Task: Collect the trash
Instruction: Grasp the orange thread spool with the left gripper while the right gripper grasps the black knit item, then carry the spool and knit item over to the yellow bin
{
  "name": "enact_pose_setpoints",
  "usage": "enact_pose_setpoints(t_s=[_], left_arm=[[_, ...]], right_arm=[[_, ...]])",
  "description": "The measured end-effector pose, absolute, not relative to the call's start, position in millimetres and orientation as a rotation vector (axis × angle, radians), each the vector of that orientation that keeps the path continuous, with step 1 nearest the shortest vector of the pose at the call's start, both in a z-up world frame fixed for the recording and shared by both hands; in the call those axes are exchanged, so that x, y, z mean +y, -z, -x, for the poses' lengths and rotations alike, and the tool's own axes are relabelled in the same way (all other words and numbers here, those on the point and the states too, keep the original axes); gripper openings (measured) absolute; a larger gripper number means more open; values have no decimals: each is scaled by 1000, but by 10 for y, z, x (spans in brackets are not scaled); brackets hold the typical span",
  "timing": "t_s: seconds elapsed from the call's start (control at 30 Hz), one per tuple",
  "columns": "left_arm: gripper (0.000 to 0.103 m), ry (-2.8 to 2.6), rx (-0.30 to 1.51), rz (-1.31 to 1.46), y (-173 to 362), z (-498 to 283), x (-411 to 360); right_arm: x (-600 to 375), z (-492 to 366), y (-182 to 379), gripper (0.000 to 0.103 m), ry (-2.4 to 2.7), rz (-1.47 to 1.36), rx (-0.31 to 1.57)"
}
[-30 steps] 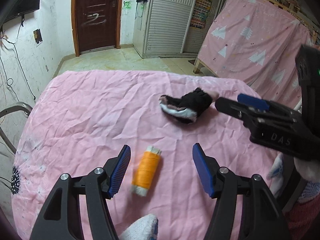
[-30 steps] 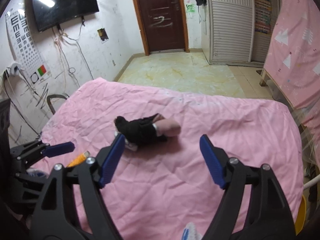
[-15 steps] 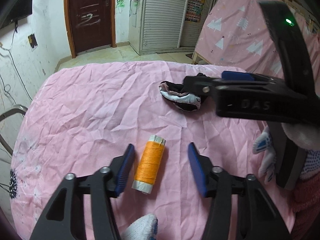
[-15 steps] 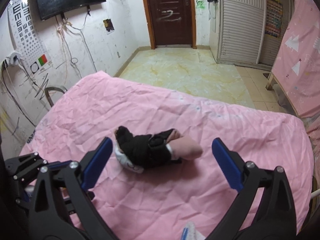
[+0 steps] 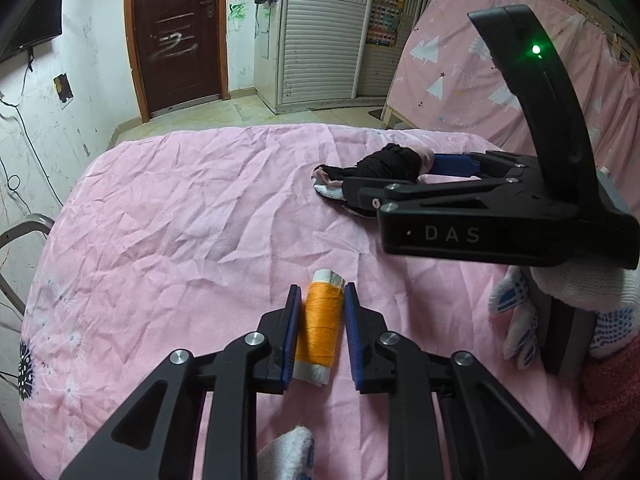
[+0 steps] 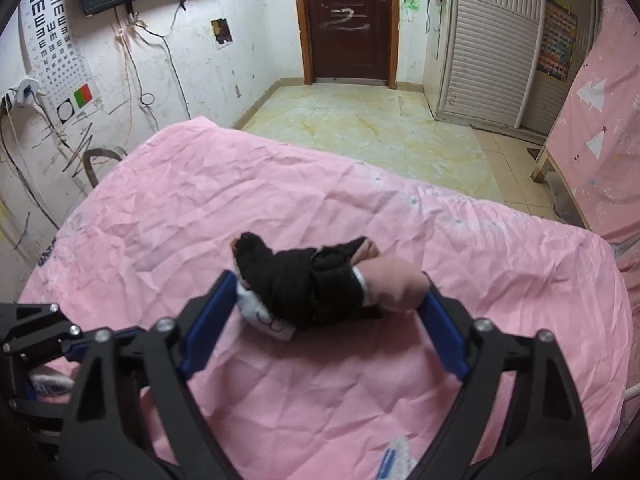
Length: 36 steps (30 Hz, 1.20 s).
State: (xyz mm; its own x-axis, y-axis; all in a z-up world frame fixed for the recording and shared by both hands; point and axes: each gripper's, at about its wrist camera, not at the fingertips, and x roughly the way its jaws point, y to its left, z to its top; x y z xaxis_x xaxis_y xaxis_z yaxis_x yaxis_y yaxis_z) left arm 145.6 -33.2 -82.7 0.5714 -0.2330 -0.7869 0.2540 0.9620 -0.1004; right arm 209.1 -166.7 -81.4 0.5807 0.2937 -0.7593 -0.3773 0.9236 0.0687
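An orange thread spool [image 5: 321, 328] lies on the pink sheet [image 5: 180, 232]. My left gripper [image 5: 320, 300] has closed around it, with both blue pads against its sides. A black, white and pink cloth bundle [image 6: 308, 284] lies further back; it also shows in the left wrist view [image 5: 384, 166]. My right gripper [image 6: 326, 292] is open, its two fingers on either side of the bundle, close to or touching its ends. In the left wrist view the right gripper body [image 5: 472, 216] hides part of the bundle.
The pink sheet covers a table with a metal chair frame [image 6: 100, 160] at its left edge. A pink-draped bed frame [image 5: 500, 60] stands to the right. Tiled floor [image 6: 360, 124], a dark door [image 6: 346, 20] and a white cabinet [image 5: 328, 28] lie beyond.
My left gripper has closed from wide open onto the orange spool. My right gripper has moved forward until its fingers straddle the cloth bundle, and has narrowed somewhat.
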Motion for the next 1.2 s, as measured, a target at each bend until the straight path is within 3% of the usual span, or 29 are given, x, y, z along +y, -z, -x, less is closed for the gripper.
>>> enact_pose_setpoints(t_s=[0.2,0.73,1.2], left_arm=[[9,259,916,-22,814,-1443,-310],[8,260,835,-49,433,-1095,-592],[8,377,767,-135,121,-766,-1376]], right_arm=[[-1709,-2051,781,67,-373,86,840],[-2355,-1565,347,67,-310,-73,719],[-3368,-910,71,68,-176,-190,606]])
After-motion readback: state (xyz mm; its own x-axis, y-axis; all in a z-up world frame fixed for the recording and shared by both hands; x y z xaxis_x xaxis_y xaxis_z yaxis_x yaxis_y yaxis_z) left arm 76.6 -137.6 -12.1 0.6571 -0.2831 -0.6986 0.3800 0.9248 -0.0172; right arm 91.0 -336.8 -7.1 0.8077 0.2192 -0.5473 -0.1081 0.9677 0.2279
